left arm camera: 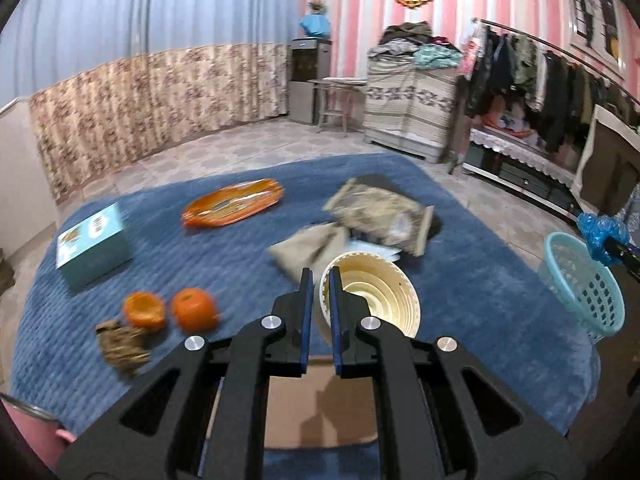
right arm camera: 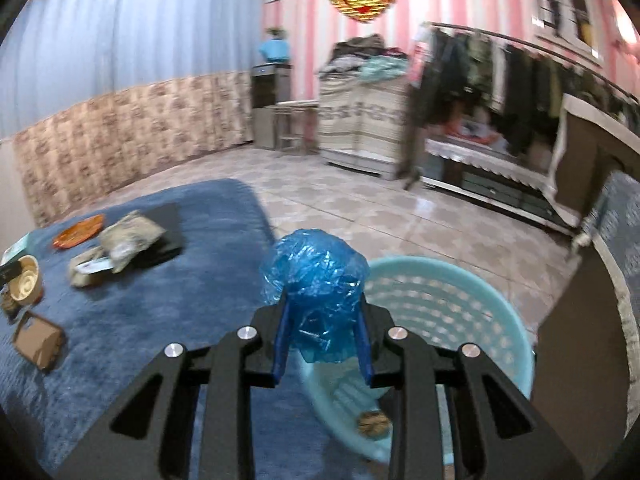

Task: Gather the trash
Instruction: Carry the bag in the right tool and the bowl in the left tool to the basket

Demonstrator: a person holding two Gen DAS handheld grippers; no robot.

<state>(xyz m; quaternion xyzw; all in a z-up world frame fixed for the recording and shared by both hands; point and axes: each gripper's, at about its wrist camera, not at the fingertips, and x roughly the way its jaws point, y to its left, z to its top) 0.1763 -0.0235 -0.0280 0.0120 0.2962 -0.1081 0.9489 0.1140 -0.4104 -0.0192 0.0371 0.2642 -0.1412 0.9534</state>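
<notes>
My left gripper [left arm camera: 320, 280] is shut on the rim of a cream paper cup [left arm camera: 376, 300], held above the blue blanket [left arm camera: 240, 264]. My right gripper [right arm camera: 322, 300] is shut on a crumpled blue plastic bag [right arm camera: 314, 276], held over the near rim of the light blue basket [right arm camera: 460, 312]. A small brown scrap [right arm camera: 374, 424] lies inside the basket. The basket [left arm camera: 584, 284] and the blue bag [left arm camera: 600, 234] also show at the right edge of the left wrist view. The cup [right arm camera: 26, 280] shows at far left of the right wrist view.
On the blanket lie an orange wrapper [left arm camera: 232, 202], a camouflage packet [left arm camera: 380, 212], a tan pouch [left arm camera: 308, 248], a teal box [left arm camera: 94, 246], a tangerine [left arm camera: 194, 308], an empty peel [left arm camera: 144, 310], a brown scrap [left arm camera: 122, 346] and a cardboard box [right arm camera: 38, 340]. Tiled floor and furniture lie beyond.
</notes>
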